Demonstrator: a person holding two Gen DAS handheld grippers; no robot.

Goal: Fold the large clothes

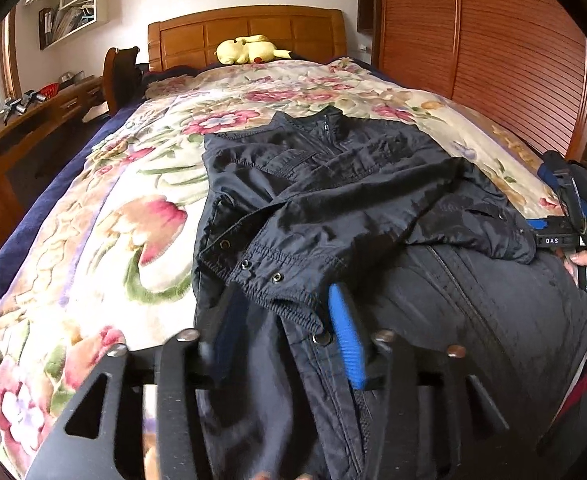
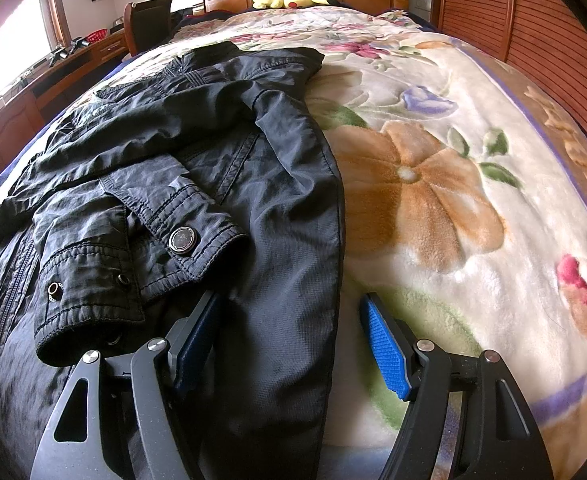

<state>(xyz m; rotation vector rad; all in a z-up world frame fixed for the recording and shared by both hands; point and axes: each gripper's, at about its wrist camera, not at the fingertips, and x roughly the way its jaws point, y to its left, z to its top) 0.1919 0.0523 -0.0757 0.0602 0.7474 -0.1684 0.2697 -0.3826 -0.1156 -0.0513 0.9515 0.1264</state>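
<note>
A dark navy jacket [image 1: 333,184] lies flat on the floral blanket [image 1: 133,208], collar toward the headboard, both sleeves folded across its front. My left gripper [image 1: 285,312] is open, its fingers either side of the left sleeve cuff [image 1: 277,280] near the jacket's lower left edge. In the right wrist view the jacket [image 2: 213,152] fills the left half. My right gripper [image 2: 293,320] is open, straddling the jacket's right side edge [image 2: 333,240]; the left pad rests on the cloth, the blue right pad [image 2: 385,348] over the blanket [image 2: 433,200]. The right gripper also shows in the left wrist view [image 1: 561,236].
A yellow plush toy [image 1: 249,50] lies by the wooden headboard [image 1: 249,28]. A wooden slatted wardrobe [image 1: 493,52] stands along the right of the bed. A desk [image 1: 33,116] with small items and a chair [image 1: 121,76] stand to the left.
</note>
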